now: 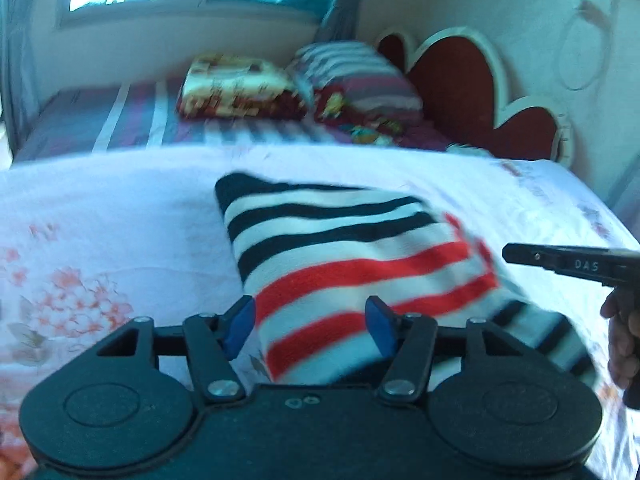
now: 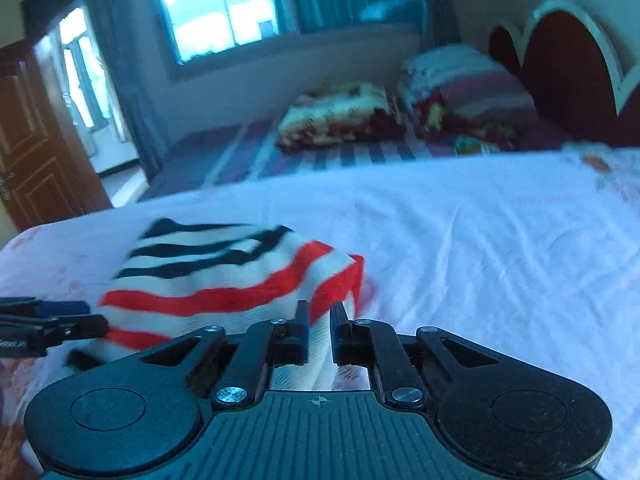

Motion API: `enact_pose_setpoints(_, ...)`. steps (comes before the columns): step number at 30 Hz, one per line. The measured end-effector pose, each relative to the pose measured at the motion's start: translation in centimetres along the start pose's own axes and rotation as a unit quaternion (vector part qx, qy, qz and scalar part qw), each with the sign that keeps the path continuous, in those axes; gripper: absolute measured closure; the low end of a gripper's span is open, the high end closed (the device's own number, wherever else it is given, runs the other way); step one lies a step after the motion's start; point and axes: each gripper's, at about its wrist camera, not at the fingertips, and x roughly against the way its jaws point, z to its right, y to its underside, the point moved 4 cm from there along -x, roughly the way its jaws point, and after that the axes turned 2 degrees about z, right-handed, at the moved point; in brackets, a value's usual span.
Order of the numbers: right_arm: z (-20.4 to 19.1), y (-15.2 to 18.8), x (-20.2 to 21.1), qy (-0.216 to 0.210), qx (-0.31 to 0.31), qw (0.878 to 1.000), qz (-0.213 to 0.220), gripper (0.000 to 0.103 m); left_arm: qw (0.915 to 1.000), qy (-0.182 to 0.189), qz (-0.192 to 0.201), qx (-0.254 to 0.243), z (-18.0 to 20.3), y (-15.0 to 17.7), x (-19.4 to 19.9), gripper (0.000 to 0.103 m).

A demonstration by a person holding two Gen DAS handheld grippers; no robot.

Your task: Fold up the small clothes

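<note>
A small knitted garment with black, white and red stripes (image 1: pixel 344 248) lies folded on the white floral bed sheet (image 1: pixel 100 240). My left gripper (image 1: pixel 310 326) is open, its blue pads on either side of the garment's near red-striped end, not closed on it. My right gripper (image 2: pixel 319 320) has its fingers a narrow gap apart with a thin bit of the garment's (image 2: pixel 224 280) near right edge between them. The right gripper also shows at the right edge of the left wrist view (image 1: pixel 520 256). The left gripper shows at the left edge of the right wrist view (image 2: pixel 52 320).
Folded blankets (image 1: pixel 240 88) and striped pillows (image 1: pixel 356 76) lie at the far side of the bed, by a red heart-shaped headboard (image 1: pixel 460 80). A window (image 2: pixel 216 8) and an open wooden door (image 2: pixel 32 140) are beyond. The white sheet (image 2: pixel 500 240) stretches to the right of the garment.
</note>
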Motion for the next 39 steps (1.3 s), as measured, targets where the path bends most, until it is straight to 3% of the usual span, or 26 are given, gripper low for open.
enact_pose_setpoints(5,-3.6,2.7,5.8,-0.044,0.060,0.997,0.014,0.095,0.9998,0.019,0.007,-0.004,1.9,2.4,3.6,0.041)
enact_pose_setpoints(7,-4.8,4.2,6.5,-0.050,0.084,0.995,-0.001,0.103,0.9998,0.014,0.000,-0.014,2.6,3.6,4.0,0.041)
enact_pose_setpoints(11,-5.0,6.8,5.1,-0.007,0.104,0.994,-0.042,0.103,0.9997,0.005,-0.022,-0.005,2.3,5.6,3.7,0.047)
enact_pose_setpoints(19,-3.6,9.4,3.4,0.009,0.082,0.995,-0.060,0.103,0.9995,-0.006,-0.032,0.002,1.3,7.5,3.4,0.044)
enact_pose_setpoints(23,-3.3,9.1,3.7,0.024,0.072,0.995,-0.061,0.103,0.9994,-0.014,-0.031,0.001,1.1,7.6,3.8,0.039)
enact_pose_setpoints(26,-3.7,7.4,6.0,0.017,0.058,0.998,-0.013,0.103,0.9997,-0.023,0.004,-0.004,1.3,6.6,5.5,0.032)
enact_pose_setpoints(30,-4.0,5.4,5.3,0.022,0.050,0.998,0.022,0.103,0.9996,-0.027,-0.005,0.002,1.5,5.5,4.1,0.032)
enact_pose_setpoints(34,-3.9,5.8,1.6,0.041,0.057,0.997,-0.033,0.103,0.9989,-0.031,-0.032,0.010,1.4,6.1,2.2,0.030)
enact_pose_setpoints(39,-4.1,4.9,1.7,0.040,0.057,0.997,-0.031,0.103,0.9987,-0.029,-0.035,0.023,0.8,6.1,2.5,0.029)
